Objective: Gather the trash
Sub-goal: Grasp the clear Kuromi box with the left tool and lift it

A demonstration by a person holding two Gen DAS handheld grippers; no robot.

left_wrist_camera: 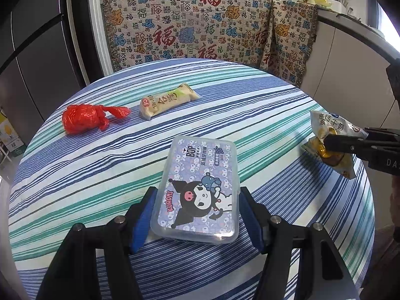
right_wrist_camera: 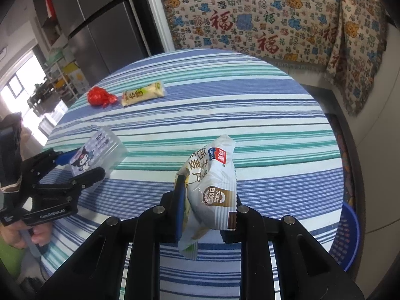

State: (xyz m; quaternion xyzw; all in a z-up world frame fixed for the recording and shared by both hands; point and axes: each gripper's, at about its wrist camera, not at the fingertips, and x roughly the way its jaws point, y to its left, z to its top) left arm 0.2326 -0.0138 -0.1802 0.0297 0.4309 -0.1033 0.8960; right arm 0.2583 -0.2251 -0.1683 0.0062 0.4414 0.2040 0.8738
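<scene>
On the round table with the striped tablecloth (left_wrist_camera: 275, 95), the left gripper (left_wrist_camera: 197, 215) clamps a clear plastic box (left_wrist_camera: 197, 190) printed with a cartoon character, its blue pads (left_wrist_camera: 142, 222) tight against both long sides. The right gripper (right_wrist_camera: 207, 210) pinches a crumpled oatmeal packet (right_wrist_camera: 212, 182). Farther back lie a knotted red plastic bag (left_wrist_camera: 87, 118) and a beige snack wrapper (left_wrist_camera: 167, 100), just beside each other.

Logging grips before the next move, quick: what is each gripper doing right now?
Left gripper: closed on the plastic box.
Right gripper: closed on the snack packet.
</scene>
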